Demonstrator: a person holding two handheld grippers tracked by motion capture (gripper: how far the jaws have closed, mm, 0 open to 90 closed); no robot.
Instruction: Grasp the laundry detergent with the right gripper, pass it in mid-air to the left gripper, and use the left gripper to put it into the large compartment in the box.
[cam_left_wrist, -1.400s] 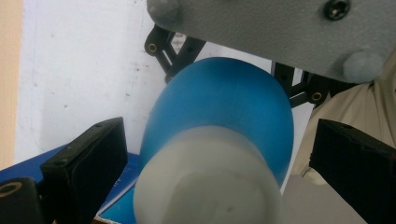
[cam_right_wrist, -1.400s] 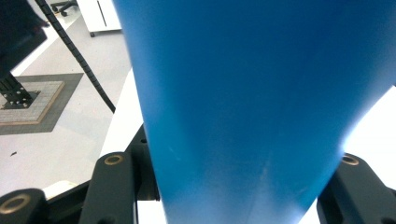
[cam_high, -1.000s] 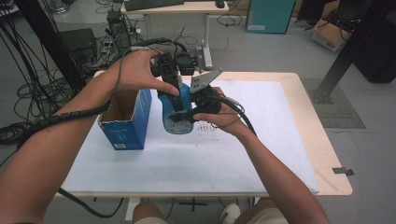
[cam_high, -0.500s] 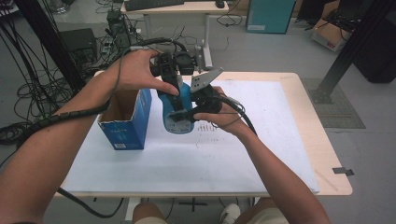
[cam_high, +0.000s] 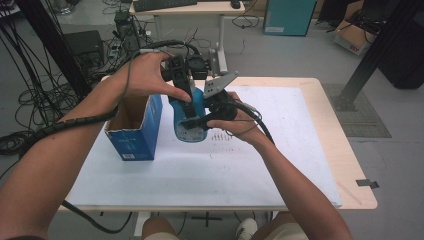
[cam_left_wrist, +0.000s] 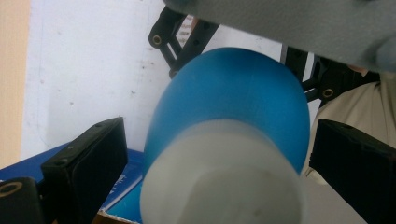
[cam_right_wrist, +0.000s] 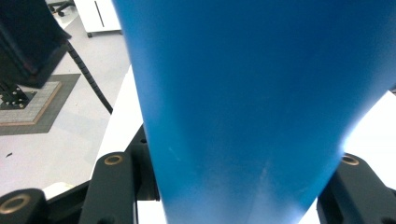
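Keep the right gripper (cam_high: 192, 121) clamped firm on the blue bottle's (cam_high: 190, 117) body while the left gripper (cam_high: 186, 95) works the white cap (cam_left_wrist: 219, 177). Left jaws stand wide, flanking the cap at 9 and 3 o'clock, not pressing. Bottle is held above the table (cam_high: 310, 150), the blue box (cam_high: 135, 130) at its 9 o'clock.

— What's being handled?

— A blue plastic bottle (cam_high: 190, 117) with a white cap (cam_left_wrist: 219, 175), held above the white table cover, just right of the open blue cardboard box (cam_high: 136, 131).

— Its pose?

— Roughly upright, slightly tilted, its printed label facing the high view. The cap is on; the body tapers toward it.
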